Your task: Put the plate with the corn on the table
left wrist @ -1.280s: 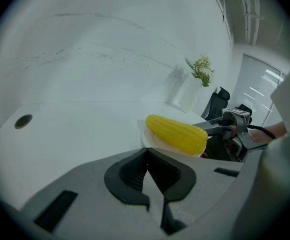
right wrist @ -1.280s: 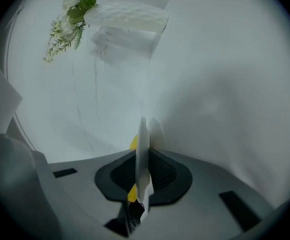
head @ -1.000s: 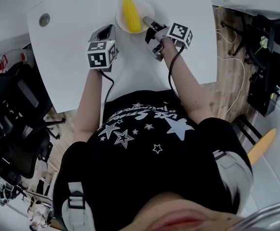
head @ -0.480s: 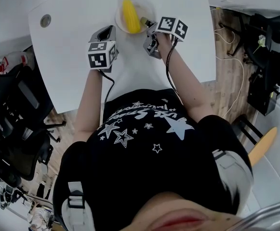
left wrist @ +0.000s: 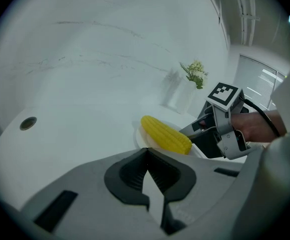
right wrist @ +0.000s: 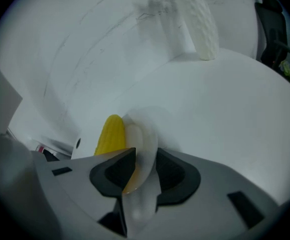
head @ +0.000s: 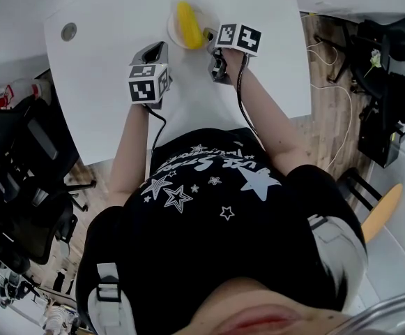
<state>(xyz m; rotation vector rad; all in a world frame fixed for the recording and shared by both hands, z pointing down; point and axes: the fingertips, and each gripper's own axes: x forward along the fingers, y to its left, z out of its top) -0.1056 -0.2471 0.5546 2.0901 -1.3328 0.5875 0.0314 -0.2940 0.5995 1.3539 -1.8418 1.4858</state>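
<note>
The right tongs (right wrist: 142, 156) have just been opening, and their jaws now stand apart with the rim of the white plate (right wrist: 145, 131) in the gap between them; the pads do not press on it. The plate rests flat on the white worktop (head: 104, 82), towards its far edge. The yellow corn (right wrist: 111, 134) lies lengthwise on the plate, to the left of the rim in the right gripper view. In the head view the right tongs point steeply down at the plate's near right edge, with their marker cube (head: 238, 37) on top.

The left tongs (left wrist: 146, 156) are closed with nothing between the jaws. They sit over bare worktop, near the plate on its left and apart from it, aimed past the corn towards the right tongs.

Further out, a white vase (right wrist: 202, 29) with green sprigs stands on the worktop beyond the plate. A round grey grommet (head: 69, 31) sits in the worktop at far left. A black office chair (head: 28, 173) stands on the wooden floor (head: 327, 110) to the person's left.
</note>
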